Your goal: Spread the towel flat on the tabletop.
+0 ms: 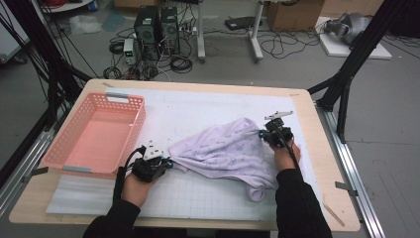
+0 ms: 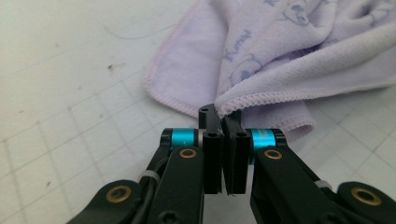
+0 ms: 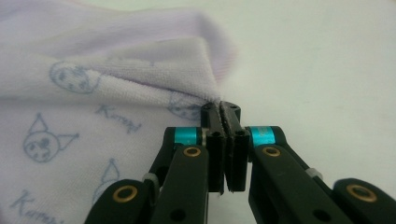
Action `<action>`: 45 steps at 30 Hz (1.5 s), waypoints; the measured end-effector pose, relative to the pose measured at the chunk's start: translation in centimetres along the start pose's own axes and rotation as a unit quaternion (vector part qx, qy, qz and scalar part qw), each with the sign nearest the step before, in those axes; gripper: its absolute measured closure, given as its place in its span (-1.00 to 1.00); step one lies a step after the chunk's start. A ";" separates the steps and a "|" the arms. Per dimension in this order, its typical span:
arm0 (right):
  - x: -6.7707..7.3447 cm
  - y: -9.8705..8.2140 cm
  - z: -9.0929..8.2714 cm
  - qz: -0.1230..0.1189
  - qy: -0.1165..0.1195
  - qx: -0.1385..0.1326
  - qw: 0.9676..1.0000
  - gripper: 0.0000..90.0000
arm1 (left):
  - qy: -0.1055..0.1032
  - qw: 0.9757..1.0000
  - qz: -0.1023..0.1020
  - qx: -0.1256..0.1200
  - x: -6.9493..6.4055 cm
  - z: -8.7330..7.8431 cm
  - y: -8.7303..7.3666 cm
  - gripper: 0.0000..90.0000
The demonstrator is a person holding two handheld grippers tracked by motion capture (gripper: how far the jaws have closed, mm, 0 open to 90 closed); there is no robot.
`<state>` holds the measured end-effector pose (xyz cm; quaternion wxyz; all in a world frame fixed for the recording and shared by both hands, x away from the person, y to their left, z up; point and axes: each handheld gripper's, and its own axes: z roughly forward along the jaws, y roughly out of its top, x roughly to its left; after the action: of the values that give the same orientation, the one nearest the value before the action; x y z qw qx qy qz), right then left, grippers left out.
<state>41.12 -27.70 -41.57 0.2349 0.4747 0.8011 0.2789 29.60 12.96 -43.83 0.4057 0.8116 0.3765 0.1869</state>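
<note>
Bench (image 1: 317,163): light wooden top, covered across its middle by a white gridded mat (image 1: 198,193).

Pale lilac terry towel printed with small blue cartoon faces and script (image 1: 225,151) lies on the mat, right of centre. It is bunched and stretched between the two grippers, with a loose fold hanging toward the near edge at its right end. Its stitched hem is visible in the left gripper view (image 2: 280,56).

Left gripper (image 1: 166,162): held in the person's left hand (image 1: 136,186), low over the mat at the towel's left end. Jaws pressed together on a corner of the towel; in the left gripper view (image 2: 225,122) the stitched hem enters between the jaw tips, and the rest of the cloth spreads away up and to the right.

Right gripper (image 1: 261,133): held in the person's right hand (image 1: 285,153), at the towel's far right corner. Jaws clamped on a pinch of cloth; in the right gripper view (image 3: 220,109) the fabric gathers to a point at the jaw tips and fans out to the left (image 3: 93,107).

Pink perforated plastic basket with grey handles (image 1: 62,144) sits on the left part of the bench, just beside the left gripper, apart from the towel.

Floor beyond the bench: two black computer towers (image 1: 157,25) amid cables.
</note>
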 end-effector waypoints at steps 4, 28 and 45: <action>-0.2 0.6 0.2 0.007 -0.061 -0.018 0.998 0.98 | 0.003 1.000 0.008 -0.011 -1.0 0.6 0.2 0.71; 0.5 -5.6 -8.3 0.055 0.042 -0.139 0.988 0.02 | 0.026 0.992 -0.099 -0.079 -0.3 -2.1 1.5 0.04; 0.5 -5.9 -7.9 0.056 0.048 -0.138 0.988 -0.01 | -0.072 0.997 -0.019 -0.006 -8.1 7.1 4.8 -0.04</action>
<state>32.14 -31.38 -39.74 0.2433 0.4682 0.7373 0.4219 30.90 1.25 -44.20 0.4400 0.8132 0.3604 0.1230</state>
